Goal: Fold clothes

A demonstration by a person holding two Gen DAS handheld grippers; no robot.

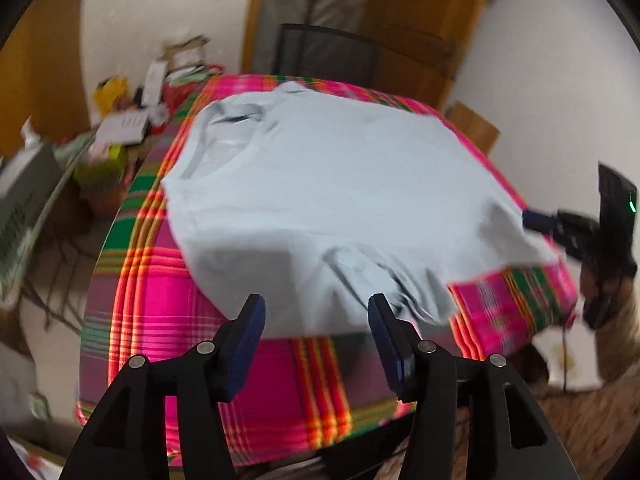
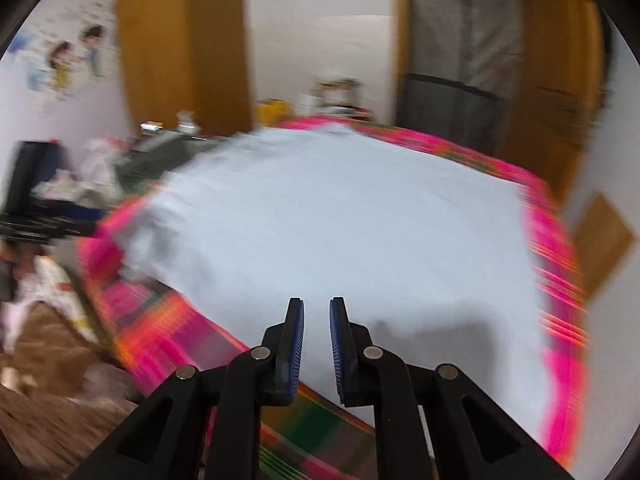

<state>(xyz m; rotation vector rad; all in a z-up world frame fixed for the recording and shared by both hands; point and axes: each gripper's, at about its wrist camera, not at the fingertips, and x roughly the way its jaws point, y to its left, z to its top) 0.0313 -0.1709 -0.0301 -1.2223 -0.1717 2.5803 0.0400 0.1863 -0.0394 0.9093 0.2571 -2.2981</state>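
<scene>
Hovering with its two blue-padded fingers spread wide, the left gripper (image 1: 316, 312), nothing between the pads, just above the near rumpled edge of a pale blue T-shirt (image 1: 320, 184). Lying spread on a table under a pink, green and orange plaid tablecloth (image 1: 160, 320), that shirt, collar toward the far left corner, a sleeve bunched into folds just ahead of the right-hand pad. Draping over the table's near edge, the cloth.

Poised over the same shirt (image 2: 340, 220) from another side, the right gripper (image 2: 317, 312), fingers parted only by a narrow gap, empty in its own view. Seen from the left wrist camera, that right gripper (image 1: 536, 220) at the shirt's far right corner, blue tip at or against the fabric edge; contact too blurred to confirm.

Beyond the table, a dark chair (image 1: 328, 54) pushed against the far side, wooden door panels (image 1: 420, 20) behind it. Off to the left, a cluttered surface (image 1: 128, 120) of boxes and papers. On the wall in the right wrist view, a cartoon sticker (image 2: 68, 60), smeared by motion blur.
</scene>
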